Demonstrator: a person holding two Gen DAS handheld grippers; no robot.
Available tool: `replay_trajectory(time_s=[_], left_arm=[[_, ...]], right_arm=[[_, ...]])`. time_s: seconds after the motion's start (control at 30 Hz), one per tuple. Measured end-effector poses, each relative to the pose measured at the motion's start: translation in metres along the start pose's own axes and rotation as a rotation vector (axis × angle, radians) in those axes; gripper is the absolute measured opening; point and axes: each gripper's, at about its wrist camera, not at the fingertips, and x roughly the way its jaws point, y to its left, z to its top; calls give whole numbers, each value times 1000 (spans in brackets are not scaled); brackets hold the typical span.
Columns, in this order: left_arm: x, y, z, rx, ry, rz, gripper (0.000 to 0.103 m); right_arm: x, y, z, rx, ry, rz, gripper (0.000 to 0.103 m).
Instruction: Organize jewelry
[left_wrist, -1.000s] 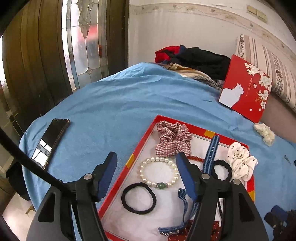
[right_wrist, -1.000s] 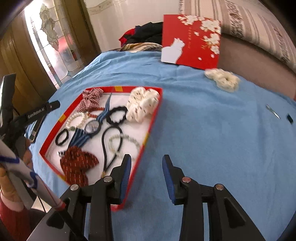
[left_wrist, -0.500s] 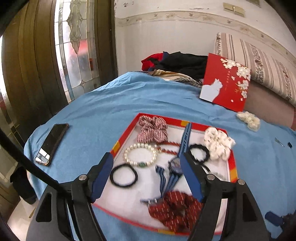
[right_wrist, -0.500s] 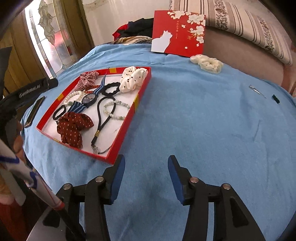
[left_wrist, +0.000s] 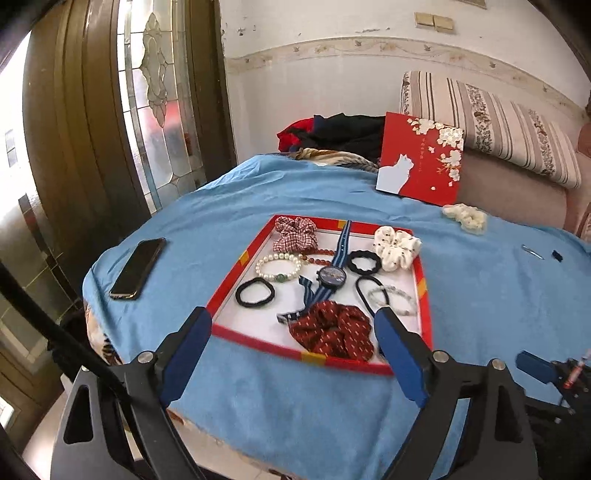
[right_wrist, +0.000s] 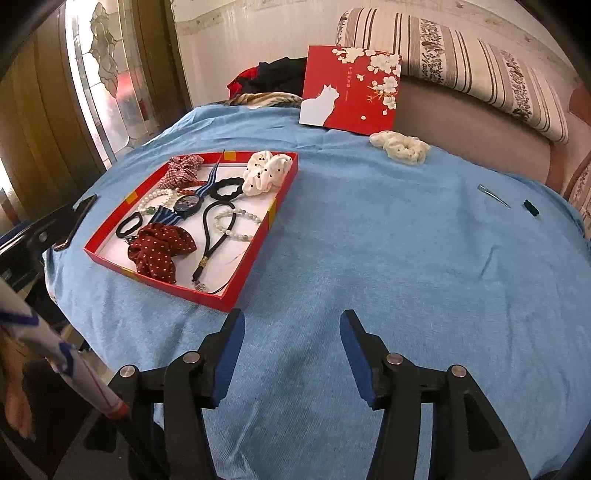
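Note:
A red-rimmed tray (left_wrist: 236, 266) (right_wrist: 258, 236) lies on the blue cloth. It holds a pearl bracelet (left_wrist: 279, 266), a blue-strapped watch (left_wrist: 331, 276), a red dotted scrunchie (left_wrist: 332, 328), a white dotted scrunchie (left_wrist: 397, 247), a plaid scrunchie (left_wrist: 295, 232), black hair ties (left_wrist: 255, 293) and a black cord (right_wrist: 214, 229). A cream scrunchie (right_wrist: 400, 146), a hair clip (right_wrist: 493, 195) and a small black piece (right_wrist: 530, 208) lie loose on the cloth. My left gripper (left_wrist: 293, 321) hovers before the tray's near edge, jaws opening, nothing between them. My right gripper (right_wrist: 291, 321) hangs over bare cloth, jaws opening, holding nothing.
A red lid with a white cat (left_wrist: 421, 162) leans against the sofa at the back. A black phone (left_wrist: 138, 267) lies near the cloth's left edge. Clothes (left_wrist: 332, 136) are piled behind. A door with patterned glass stands at left.
Both grippers have drawn back from the tray and their jaws stand wider. The left one was right over the jewelry; now the whole tray lies in front of it.

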Motion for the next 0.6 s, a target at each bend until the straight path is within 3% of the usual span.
replay_trajectory(time_s=[0.17,0.6], left_arm=[[-26,-8,-6,20,-32,9,89],[-43,-7,-20,-49,19,10,90]], right_arm=[[-10,0,-5,5,-17,3,59],[-27,-1,-10,-6,-51,-7,63]])
